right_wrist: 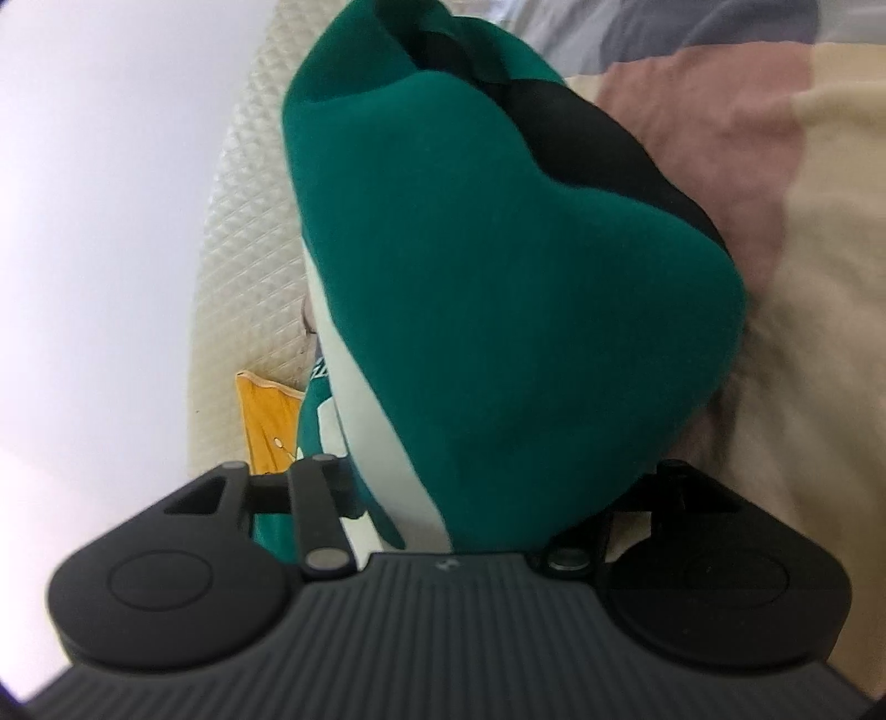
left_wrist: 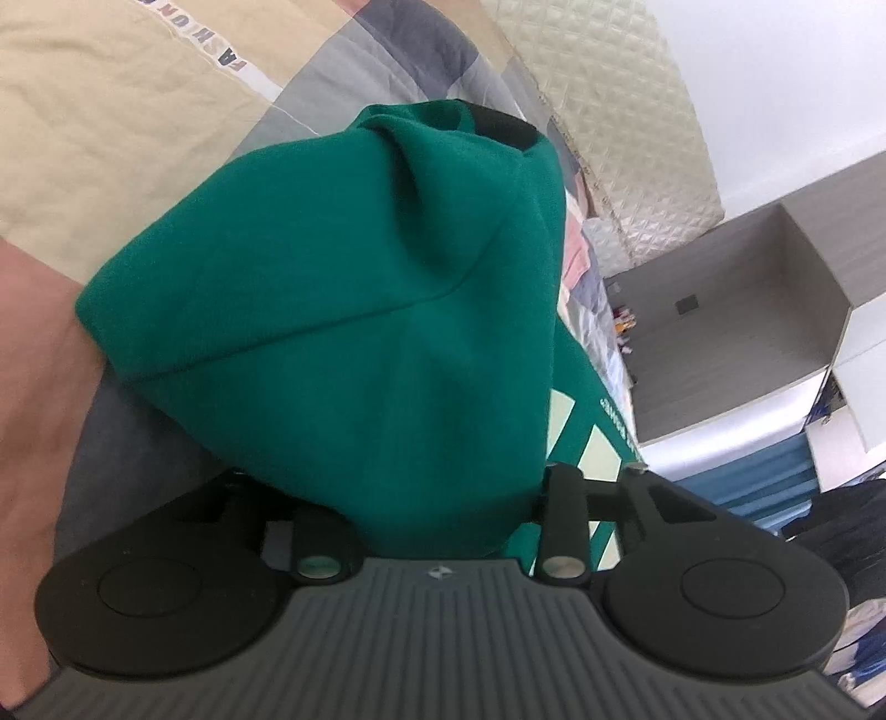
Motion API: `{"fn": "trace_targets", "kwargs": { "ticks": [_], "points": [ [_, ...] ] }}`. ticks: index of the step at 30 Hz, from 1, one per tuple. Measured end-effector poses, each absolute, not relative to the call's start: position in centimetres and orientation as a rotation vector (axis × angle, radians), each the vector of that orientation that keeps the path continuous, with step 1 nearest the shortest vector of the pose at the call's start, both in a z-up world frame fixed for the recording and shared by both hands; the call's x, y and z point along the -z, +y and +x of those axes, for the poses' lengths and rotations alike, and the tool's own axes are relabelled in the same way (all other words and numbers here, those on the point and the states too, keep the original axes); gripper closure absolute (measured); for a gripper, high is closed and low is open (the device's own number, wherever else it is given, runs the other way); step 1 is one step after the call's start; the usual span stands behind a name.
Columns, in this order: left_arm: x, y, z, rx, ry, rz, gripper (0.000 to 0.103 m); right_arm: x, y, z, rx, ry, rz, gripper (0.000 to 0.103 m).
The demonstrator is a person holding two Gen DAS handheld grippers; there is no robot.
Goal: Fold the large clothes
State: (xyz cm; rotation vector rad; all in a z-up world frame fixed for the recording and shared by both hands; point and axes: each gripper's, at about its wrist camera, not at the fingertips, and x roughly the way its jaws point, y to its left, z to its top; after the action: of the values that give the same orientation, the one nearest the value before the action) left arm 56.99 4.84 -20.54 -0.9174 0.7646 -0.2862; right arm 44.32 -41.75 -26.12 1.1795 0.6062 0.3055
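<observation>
Locate the green garment first: it is draped over the front of both tools and fills the centre of each wrist view. On the left gripper, the cloth bunches in folds over the fingers, and only one black tip shows at the upper right edge of the fabric. You cannot tell from this view whether the fingers press the cloth or merely carry it. On the right gripper, one black finger runs along the right side of the green mound; the other is covered, so the grip there cannot be read either. Pale printed panels on the garment show low down, beside the linkage of each tool. Behind the garment lies the bed, covered in a patchwork of beige, grey and pink, with a cream quilted headboard at its end. A yellow item sits against the headboard.
</observation>
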Motion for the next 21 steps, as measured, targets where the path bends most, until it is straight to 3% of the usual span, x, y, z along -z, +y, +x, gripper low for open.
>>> {"fn": "trace_targets", "kwargs": {
  "ticks": [6, 12, 21],
  "points": [
    [19.2, 5.0, 55.7, 0.274, 0.796, -0.83, 0.041, 24.7, -41.6, 43.0, -0.24, 0.658, 1.177, 0.043],
    [16.4, 5.4, 54.0, 0.254, 0.816, -0.698, 0.041, 22.1, -41.5, 40.8, -0.18, 0.717, 1.095, 0.043],
    [7.5, 5.1, 49.1, 0.206, 0.755, -0.518, 0.043, 14.1, -40.2, 36.6, -0.182, 0.676, 0.903, 0.043]
  ]
}}
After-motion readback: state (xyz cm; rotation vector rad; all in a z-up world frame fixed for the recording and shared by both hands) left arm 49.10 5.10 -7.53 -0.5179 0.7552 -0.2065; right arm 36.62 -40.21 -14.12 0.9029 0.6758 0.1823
